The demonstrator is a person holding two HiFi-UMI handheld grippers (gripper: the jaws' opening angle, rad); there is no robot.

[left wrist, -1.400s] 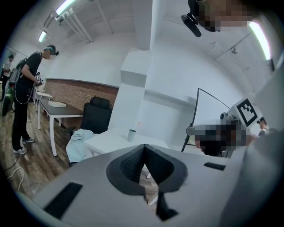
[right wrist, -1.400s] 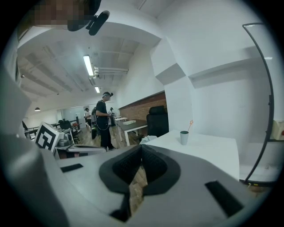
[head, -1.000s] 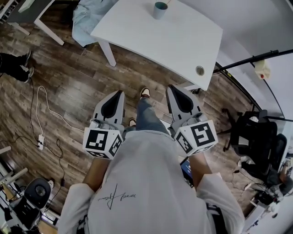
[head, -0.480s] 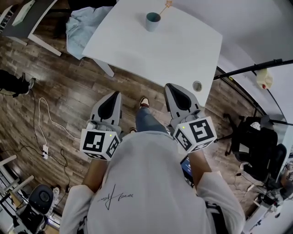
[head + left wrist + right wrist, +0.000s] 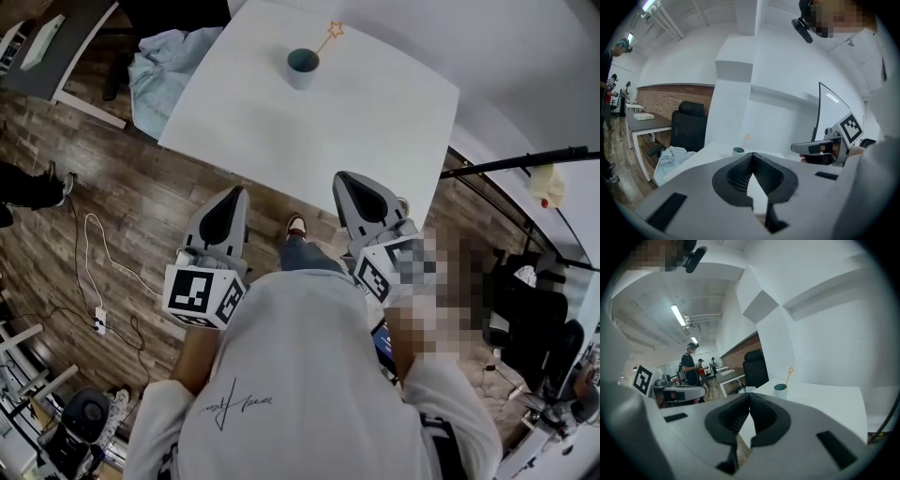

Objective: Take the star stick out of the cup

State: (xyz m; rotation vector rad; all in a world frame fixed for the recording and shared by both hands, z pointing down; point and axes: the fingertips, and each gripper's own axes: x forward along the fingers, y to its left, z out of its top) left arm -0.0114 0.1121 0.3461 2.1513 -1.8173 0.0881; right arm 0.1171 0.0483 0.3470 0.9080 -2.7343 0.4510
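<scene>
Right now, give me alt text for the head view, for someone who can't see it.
A teal cup holding a star stick stands on a white table, far ahead of the left gripper and right gripper, both shut and empty, above a wood floor.

We are observing a white table [image 5: 356, 112] standing on the wood floor [image 5: 122, 197], carrying one teal cup [image 5: 302, 64] near its far edge.
</scene>
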